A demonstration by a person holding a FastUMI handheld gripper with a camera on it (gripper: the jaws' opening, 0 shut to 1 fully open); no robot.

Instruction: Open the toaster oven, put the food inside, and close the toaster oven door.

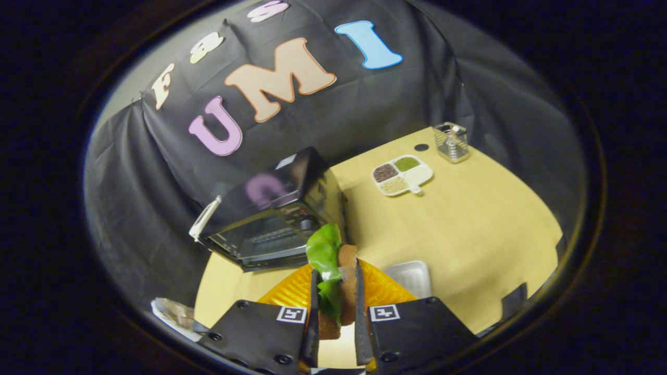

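Dim booth, light from overhead. The yellow table [469, 224] is the brightest patch, evenly lit with soft shadows. The toaster oven [266, 219] has a glossy top that mirrors the wall behind; its white door handle [204, 219] catches glare. Heavy fisheye bend: the table edge curves and the dark wall cloth [365, 104] bows. The sandwich [333, 281], pinched from both sides in the gripper [336, 312], is slightly soft, too close to the lens. The divided dish [402, 175] is sharp enough; the clear container [451, 141] shows small specular glints. Mild overall noise.
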